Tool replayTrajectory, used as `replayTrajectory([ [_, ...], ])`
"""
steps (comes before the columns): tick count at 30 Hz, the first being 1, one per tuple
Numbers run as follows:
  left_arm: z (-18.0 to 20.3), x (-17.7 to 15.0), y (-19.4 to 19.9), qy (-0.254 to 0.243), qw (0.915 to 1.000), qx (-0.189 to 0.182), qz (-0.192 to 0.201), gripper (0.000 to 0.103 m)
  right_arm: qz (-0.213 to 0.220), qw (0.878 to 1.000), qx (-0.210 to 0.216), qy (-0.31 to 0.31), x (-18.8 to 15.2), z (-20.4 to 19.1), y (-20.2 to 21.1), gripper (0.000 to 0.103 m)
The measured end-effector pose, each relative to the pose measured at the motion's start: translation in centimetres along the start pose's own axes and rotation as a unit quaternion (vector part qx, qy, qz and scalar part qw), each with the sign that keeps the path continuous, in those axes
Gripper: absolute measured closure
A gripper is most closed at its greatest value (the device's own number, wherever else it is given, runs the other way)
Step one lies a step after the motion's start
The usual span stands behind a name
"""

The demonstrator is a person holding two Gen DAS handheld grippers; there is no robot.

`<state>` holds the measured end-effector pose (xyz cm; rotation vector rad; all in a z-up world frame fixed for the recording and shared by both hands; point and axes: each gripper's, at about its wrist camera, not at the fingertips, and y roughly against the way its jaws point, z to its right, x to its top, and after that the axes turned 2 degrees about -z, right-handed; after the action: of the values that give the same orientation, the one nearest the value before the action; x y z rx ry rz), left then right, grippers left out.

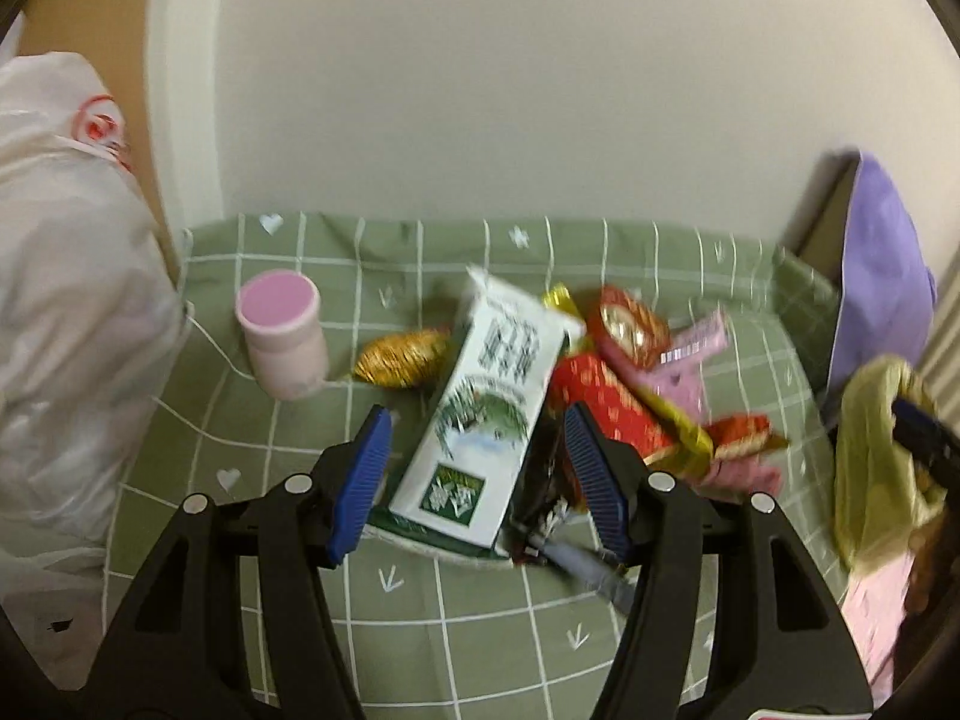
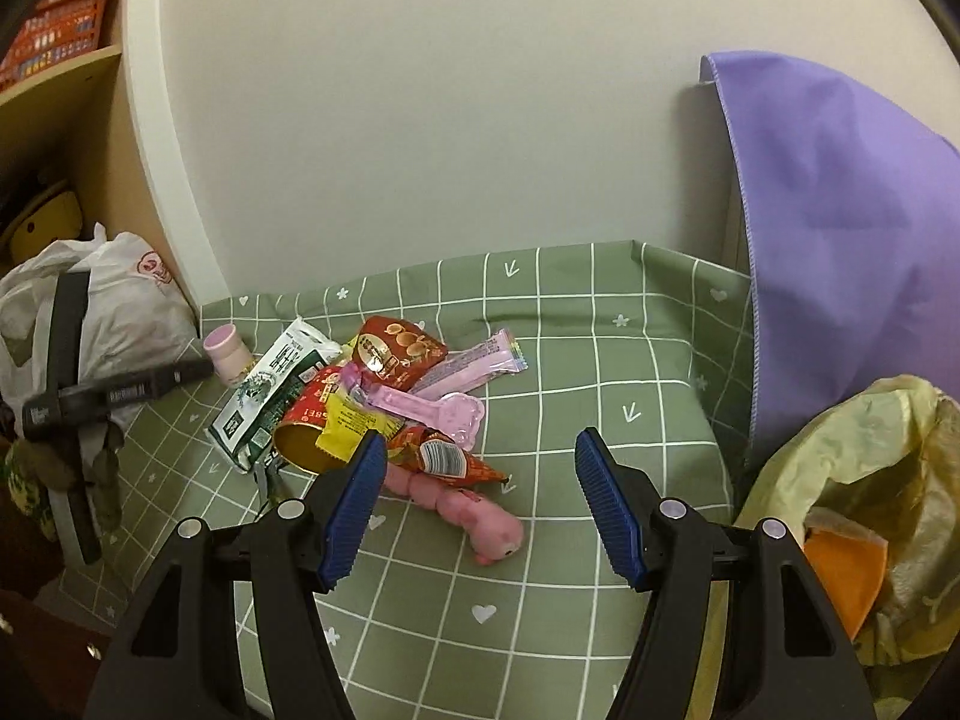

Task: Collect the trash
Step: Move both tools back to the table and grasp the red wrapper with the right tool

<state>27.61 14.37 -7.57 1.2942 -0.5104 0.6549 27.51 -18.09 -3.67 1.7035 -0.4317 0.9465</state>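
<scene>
A white and green drink carton [image 1: 474, 414] lies in a heap of trash on the green checked cloth [image 1: 480, 618]. My left gripper [image 1: 477, 414] is open, its blue pads on either side of the carton and not pressing it. Red snack packets [image 1: 630, 324], a gold wrapper [image 1: 399, 360] and a pink bottle [image 1: 282, 336] lie around it. My right gripper [image 2: 480, 437] is open and empty, above the cloth just right of the heap. A pink worm-shaped piece [image 2: 468, 507] lies below it. A yellow-green trash bag [image 2: 852, 510] gapes at the right.
A white plastic bag [image 2: 120, 300] stands at the left edge beside a wooden shelf [image 2: 60, 90]. A purple cloth [image 2: 840, 228] hangs at the right over the trash bag. The wall runs close behind the cloth-covered table.
</scene>
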Motion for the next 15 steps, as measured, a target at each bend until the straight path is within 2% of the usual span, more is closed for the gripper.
replayTrajectory([
  [4, 1.2, -0.7, -1.0, -0.024, 0.9993, -0.018, -0.024, 0.046, -0.013, 1.0, -0.014, -0.004, -0.5, 0.0, -0.8, 0.041],
  [9, 3.6, -2.9, -2.3, -0.055, 0.9933, -0.068, -0.075, 0.046, -0.027, 0.997, -0.076, -0.004, -1.7, 0.3, -1.6, 0.041],
  [12, 4.4, -4.0, -3.7, -0.038, 0.9922, -0.067, -0.098, 0.046, -0.031, 0.997, -0.075, -0.015, -2.0, 0.9, -1.8, 0.041],
  [15, 4.5, -4.2, -4.8, -0.017, 0.9928, -0.048, -0.109, 0.049, -0.04, 0.996, -0.074, -0.012, -2.0, 0.9, -2.1, 0.041],
])
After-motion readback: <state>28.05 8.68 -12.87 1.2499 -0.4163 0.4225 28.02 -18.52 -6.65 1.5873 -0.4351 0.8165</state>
